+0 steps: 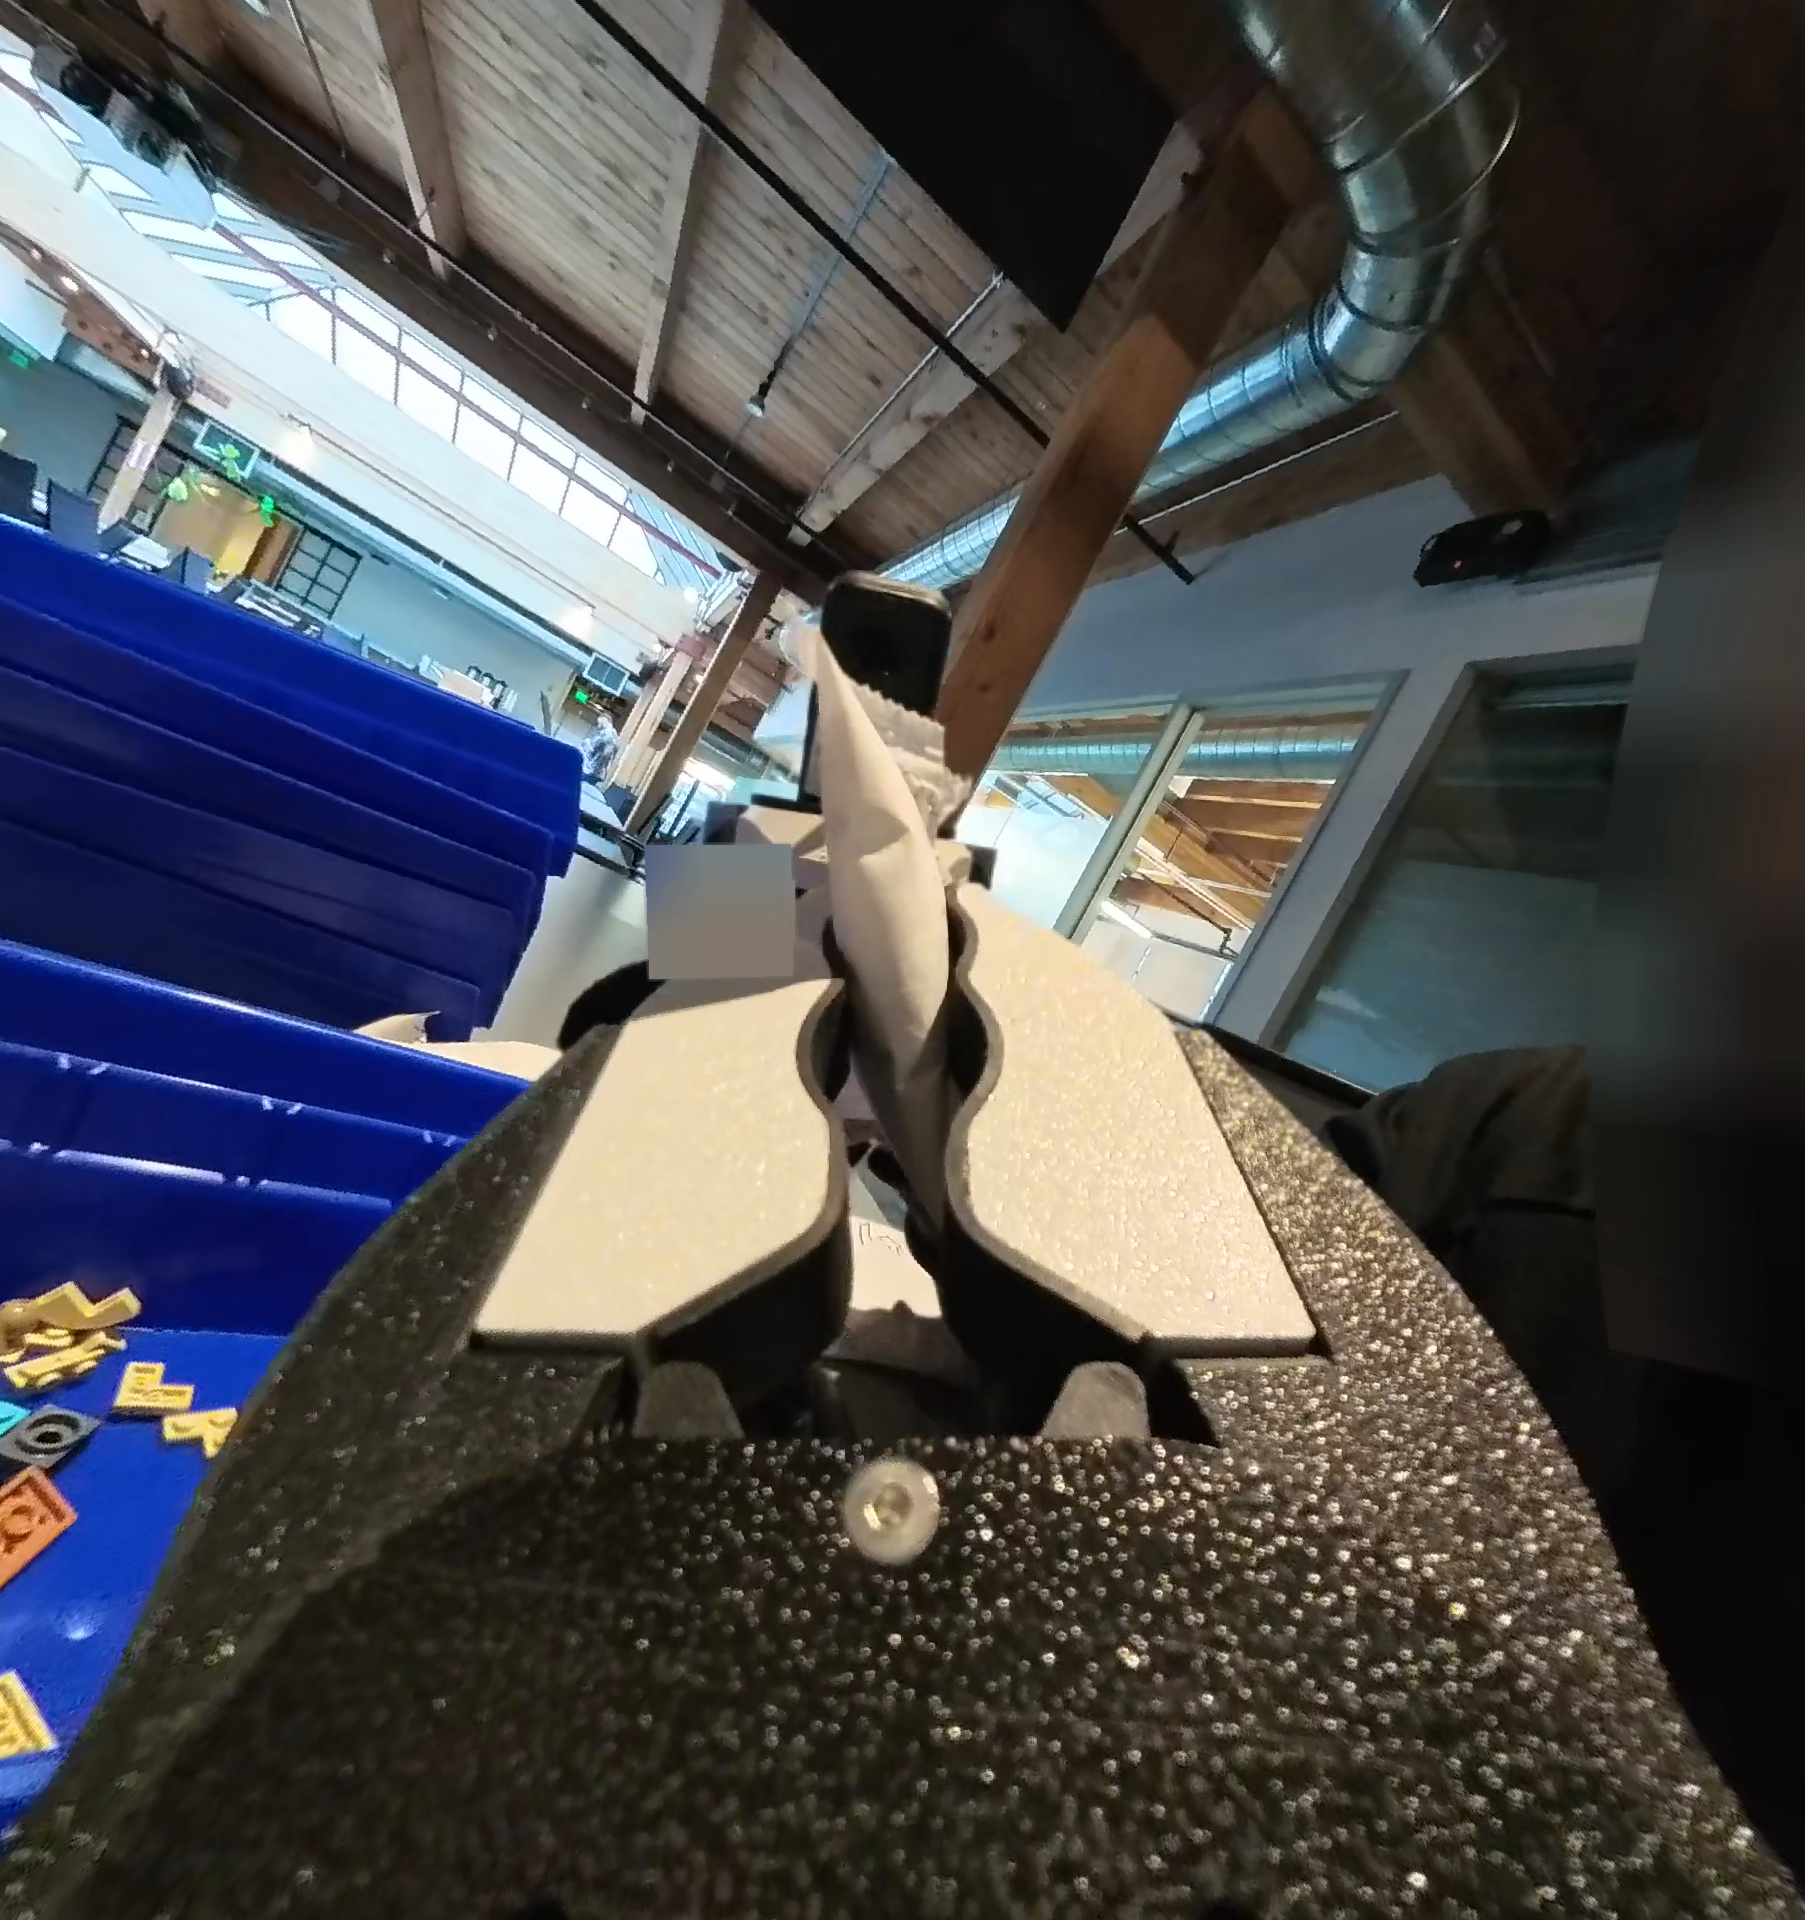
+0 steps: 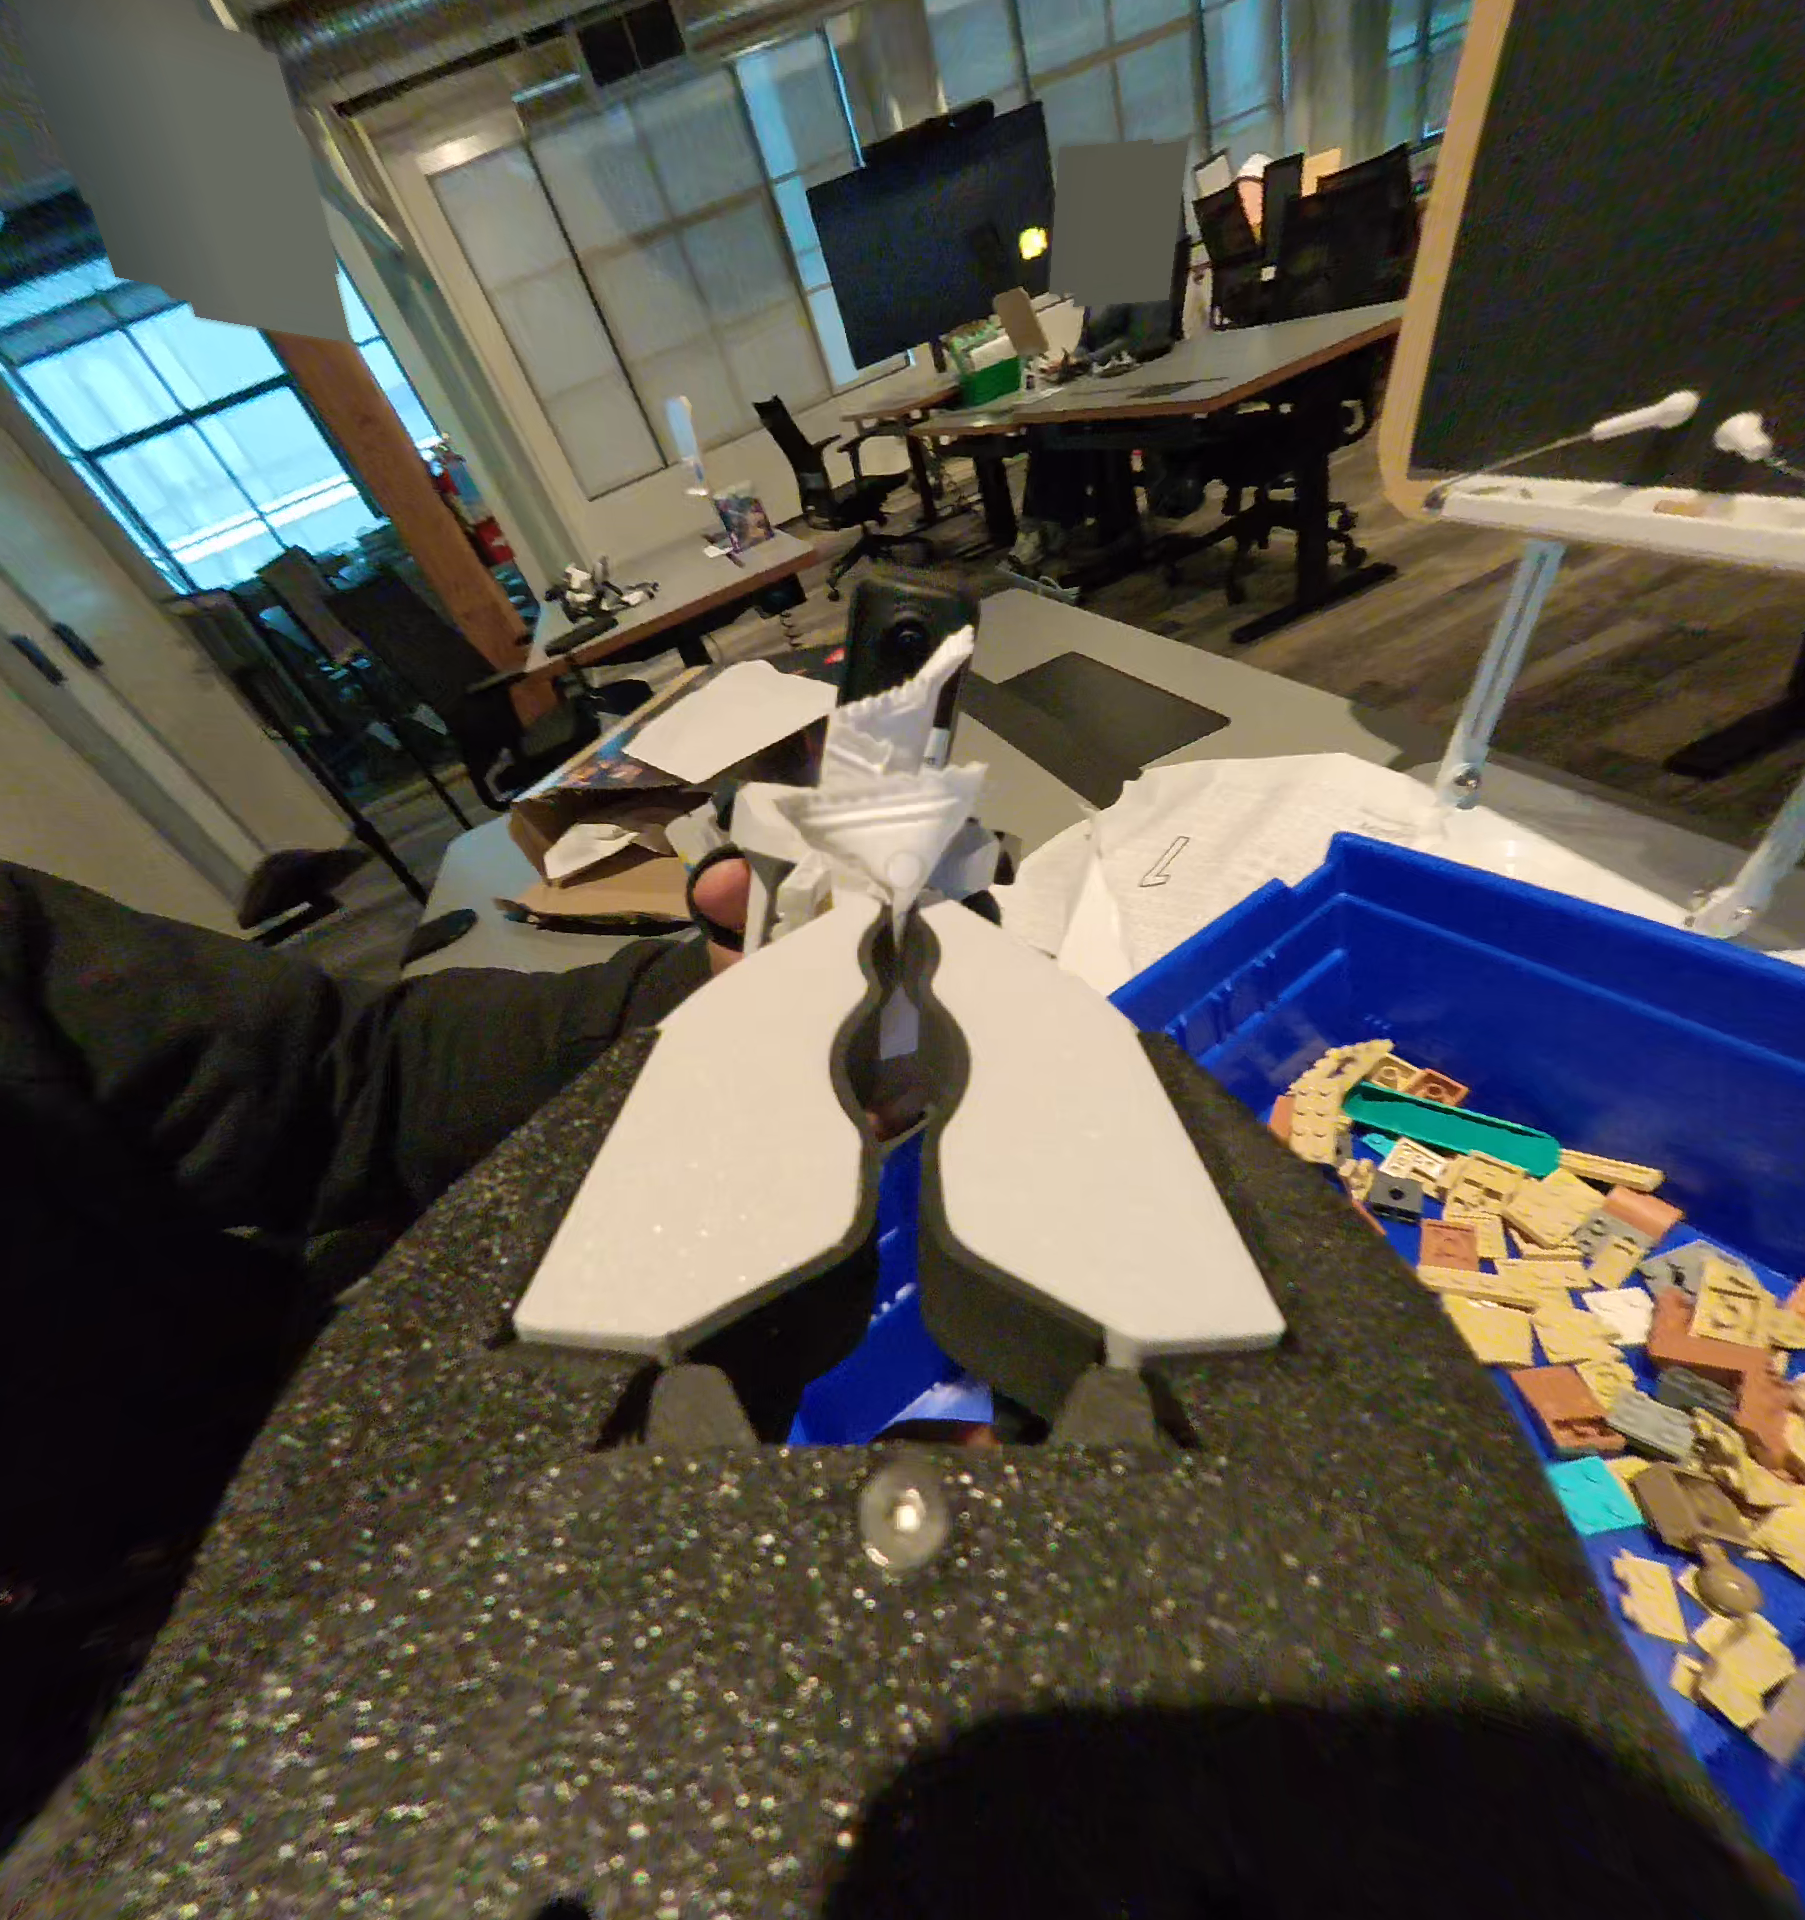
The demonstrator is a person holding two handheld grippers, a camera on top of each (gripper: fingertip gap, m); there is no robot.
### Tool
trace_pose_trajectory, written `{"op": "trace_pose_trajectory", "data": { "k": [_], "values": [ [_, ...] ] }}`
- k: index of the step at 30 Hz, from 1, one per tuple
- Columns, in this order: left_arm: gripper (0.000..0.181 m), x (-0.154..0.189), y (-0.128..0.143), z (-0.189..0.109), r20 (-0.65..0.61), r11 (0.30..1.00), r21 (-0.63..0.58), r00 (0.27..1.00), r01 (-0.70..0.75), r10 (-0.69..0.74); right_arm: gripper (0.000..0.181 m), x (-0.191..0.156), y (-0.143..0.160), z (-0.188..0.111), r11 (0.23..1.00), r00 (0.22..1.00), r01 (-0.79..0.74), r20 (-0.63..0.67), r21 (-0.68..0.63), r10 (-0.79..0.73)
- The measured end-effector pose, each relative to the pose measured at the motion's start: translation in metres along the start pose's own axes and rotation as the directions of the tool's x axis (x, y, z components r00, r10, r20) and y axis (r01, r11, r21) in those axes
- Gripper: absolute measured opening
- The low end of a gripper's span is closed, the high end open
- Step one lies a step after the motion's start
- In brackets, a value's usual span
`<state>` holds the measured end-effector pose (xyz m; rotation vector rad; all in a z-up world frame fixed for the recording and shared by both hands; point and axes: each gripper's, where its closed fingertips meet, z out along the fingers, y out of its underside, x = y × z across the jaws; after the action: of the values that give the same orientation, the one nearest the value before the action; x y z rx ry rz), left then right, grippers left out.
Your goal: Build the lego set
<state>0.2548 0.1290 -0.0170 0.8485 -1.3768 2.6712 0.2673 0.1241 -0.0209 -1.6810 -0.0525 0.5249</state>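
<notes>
Biggest thing here is the blue bin (image 2: 1563,997), sitting on the grey bench (image 2: 1085,675) to the right in the right wrist view and to the left in the left wrist view, where its stepped blue walls fill that whole side. Its floor is covered in a loose pile of lego pieces (image 2: 1604,1309), mostly tan plates with some brown, grey and teal ones mixed in, plus a long teal piece (image 2: 1449,1127) lying across the far end of the pile. Behind the bin there's a sheet of white paper (image 2: 1220,842) spread on the bench, and further left an opened cardboard box (image 2: 607,800) with its flap up. Now the small stuff: both tools are pinching the same white paper bag (image 2: 893,769), held up in the air over the near edge of the bin, not resting on anything. The right hand-held gripper (image 2: 903,925) has its tips closed tight on a crumpled bit of the bag, which fans out above them with a jagged torn top edge. The left hand-held gripper (image 1: 893,997) is clamped on the bag too, and the paper stands up from between its fingers as a narrow, twisted strip. A black camera (image 2: 903,634) shows just behind the bag's top.
</notes>
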Motion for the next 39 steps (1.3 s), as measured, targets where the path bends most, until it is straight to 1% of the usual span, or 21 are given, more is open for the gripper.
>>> {"op": "trace_pose_trajectory", "data": {
  "k": [4, 8, 11, 14, 17, 22, 28, 31, 34, 38, 39],
  "values": [
    [0.014, -0.001, -0.003, -0.002, -0.002, 1.0, 0.022, 1.0, 0.005, -0.005, 0.0, 0.006, 0.002, 0.002, 1.0, 0.997, 0.005, -0.081, -0.025, -0.007],
    [0.014, -0.006, -0.002, -0.005, 0.018, 0.999, 0.033, 1.0, -0.006, 0.006, 0.0, 0.017, 0.008, 0.002, 0.997, 0.983, -0.046, -0.18, -0.061, 0.034],
    [0.014, -0.013, 0.0, -0.005, 0.064, 0.999, 0.027, 0.997, -0.032, 0.03, 0.0, 0.024, 0.012, 0.0, 0.993, 0.968, -0.099, -0.24, -0.072, 0.079],
    [0.014, -0.02, 0.003, -0.006, 0.113, 0.998, 0.008, 0.992, -0.063, 0.061, 0.0, 0.03, 0.017, -0.001, 0.991, 0.955, -0.087, -0.292, -0.097, 0.056],
    [0.014, -0.025, 0.004, -0.007, 0.15, 0.997, -0.01, 0.985, -0.081, 0.081, 0.0, 0.033, 0.019, -0.001, 0.991, 0.948, -0.071, -0.316, -0.115, 0.031],
    [0.016, -0.031, 0.008, -0.008, 0.211, 0.987, -0.081, 0.966, -0.138, 0.153, 0.0, 0.038, 0.02, -0.004, 0.99, 0.94, -0.042, -0.341, -0.137, -0.008],
    [0.017, -0.036, 0.01, -0.012, 0.237, 0.985, -0.111, 0.959, -0.134, 0.157, 0.0, 0.037, 0.013, -0.013, 0.992, 0.943, -0.019, -0.332, -0.124, -0.023],
    [0.014, -0.035, 0.015, -0.011, 0.224, 0.979, -0.146, 0.959, -0.14, 0.17, 0.0, 0.039, 0.013, -0.014, 0.992, 0.943, -0.021, -0.332, -0.124, -0.022],
    [0.013, -0.033, 0.016, -0.01, 0.223, 0.97, -0.169, 0.951, -0.177, 0.213, 0.0, 0.039, 0.013, -0.015, 0.993, 0.946, -0.022, -0.323, -0.118, -0.018],
    [0.013, -0.027, 0.009, -0.01, 0.211, 0.971, -0.144, 0.953, -0.191, 0.218, 0.0, 0.03, 0.006, -0.012, 0.996, 0.965, 0.026, -0.257, -0.089, -0.048],
    [0.013, -0.027, 0.008, -0.01, 0.208, 0.972, -0.137, 0.954, -0.189, 0.215, 0.004, 0.027, 0.003, -0.012, 0.995, 0.966, 0.048, -0.248, -0.089, -0.069]
  ]
}}
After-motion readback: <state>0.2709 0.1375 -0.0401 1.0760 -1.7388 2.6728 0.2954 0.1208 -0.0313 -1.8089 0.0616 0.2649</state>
